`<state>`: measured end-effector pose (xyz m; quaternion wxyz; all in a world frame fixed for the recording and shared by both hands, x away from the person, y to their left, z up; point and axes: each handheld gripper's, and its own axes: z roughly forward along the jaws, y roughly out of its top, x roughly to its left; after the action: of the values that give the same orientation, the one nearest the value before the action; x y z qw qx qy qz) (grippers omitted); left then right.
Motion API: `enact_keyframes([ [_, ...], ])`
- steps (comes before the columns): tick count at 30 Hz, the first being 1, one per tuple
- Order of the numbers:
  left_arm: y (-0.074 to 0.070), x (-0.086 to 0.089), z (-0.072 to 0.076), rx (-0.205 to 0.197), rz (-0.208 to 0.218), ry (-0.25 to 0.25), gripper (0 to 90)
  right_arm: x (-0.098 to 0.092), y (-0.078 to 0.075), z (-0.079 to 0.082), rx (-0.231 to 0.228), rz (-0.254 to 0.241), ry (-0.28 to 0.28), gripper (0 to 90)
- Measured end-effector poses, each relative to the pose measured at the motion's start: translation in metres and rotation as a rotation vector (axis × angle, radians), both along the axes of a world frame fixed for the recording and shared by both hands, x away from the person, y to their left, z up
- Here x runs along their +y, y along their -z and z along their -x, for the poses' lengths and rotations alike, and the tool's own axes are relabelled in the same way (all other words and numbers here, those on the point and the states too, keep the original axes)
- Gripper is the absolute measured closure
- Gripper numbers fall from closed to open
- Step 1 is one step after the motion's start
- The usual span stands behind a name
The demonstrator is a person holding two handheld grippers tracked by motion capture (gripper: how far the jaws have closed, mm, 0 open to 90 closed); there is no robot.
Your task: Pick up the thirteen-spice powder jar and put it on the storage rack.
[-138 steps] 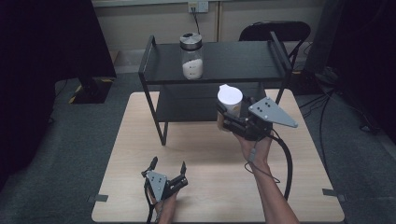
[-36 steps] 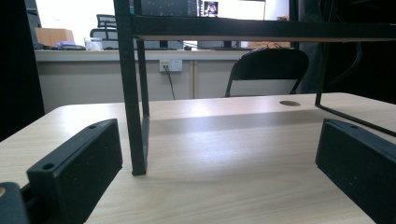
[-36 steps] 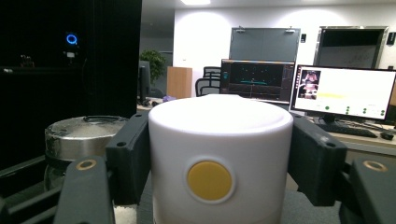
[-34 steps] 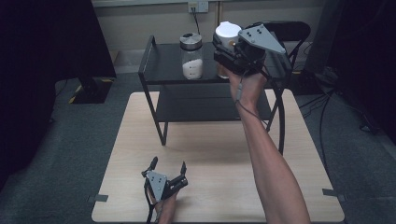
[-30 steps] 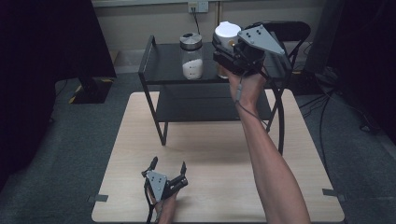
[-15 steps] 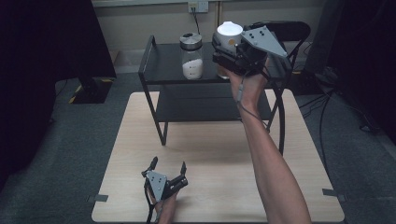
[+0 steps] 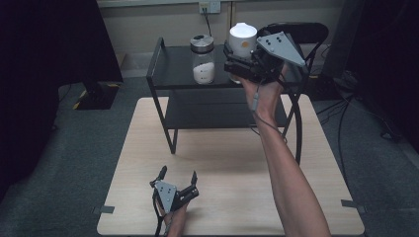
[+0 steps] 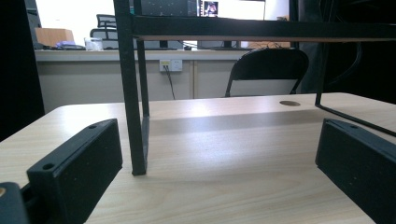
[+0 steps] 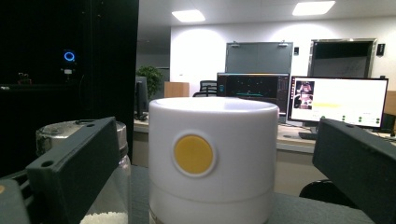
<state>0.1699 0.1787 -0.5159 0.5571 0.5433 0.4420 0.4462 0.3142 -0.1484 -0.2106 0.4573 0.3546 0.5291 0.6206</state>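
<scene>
A white lidded container point(image 7: 243, 37) with a yellow dot point(image 9: 194, 154) stands on the top shelf of a black metal rack point(image 7: 173, 69), right of a glass jar point(image 7: 203, 59) of white granules. My right gripper point(image 7: 240, 63) is at shelf height with its jaws either side of the container. They have just been opening and now stand open, with a gap on each side in the right gripper view point(image 9: 217, 128). My left gripper point(image 7: 178, 174) rests open on the wooden table point(image 7: 232, 163) near its front edge, with nothing between its jaws point(image 8: 219, 135).
The rack stands on the far half of the table, and one of its legs point(image 8: 135, 116) is straight ahead of the left gripper. A black chair point(image 7: 296, 34) is behind the table. The rack's lower shelf point(image 7: 222, 111) is bare.
The right hand carried the white container from above the table up to the top shelf. Within the last second its jaws came apart off the container. The left gripper has stayed put.
</scene>
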Motion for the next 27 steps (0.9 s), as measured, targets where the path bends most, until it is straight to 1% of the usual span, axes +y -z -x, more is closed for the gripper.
enact_keyframes([
  [3, 0.0, 0.0, 0.0, 0.0, 0.0, 0.0, 0.2, -0.003, 0.0, 0.001, 0.012, -0.002, -0.005, 0.0],
  [8, 0.0, 0.0, 0.0, 0.0, 0.0, 0.0, 0.1, -0.005, 0.002, 0.004, 0.013, 0.003, -0.009, 0.0],
  [16, 0.0, 0.0, 0.0, 0.001, -0.001, 0.0, 0.1, -0.003, 0.009, 0.012, -0.001, 0.015, -0.006, 0.0],
  [22, 0.0, 0.0, 0.0, -0.001, 0.0, 0.0, 0.2, -0.006, 0.013, 0.017, -0.002, 0.012, -0.008, 0.0],
  [25, 0.0, 0.0, 0.0, 0.0, 0.0, 0.0, 0.2, -0.006, 0.017, 0.02, 0.001, 0.024, -0.005, 0.0],
  [27, 0.0, 0.0, 0.0, 0.0, 0.0, 0.0, 0.2, -0.006, 0.02, 0.021, 0.002, 0.024, 0.001, 0.0],
])
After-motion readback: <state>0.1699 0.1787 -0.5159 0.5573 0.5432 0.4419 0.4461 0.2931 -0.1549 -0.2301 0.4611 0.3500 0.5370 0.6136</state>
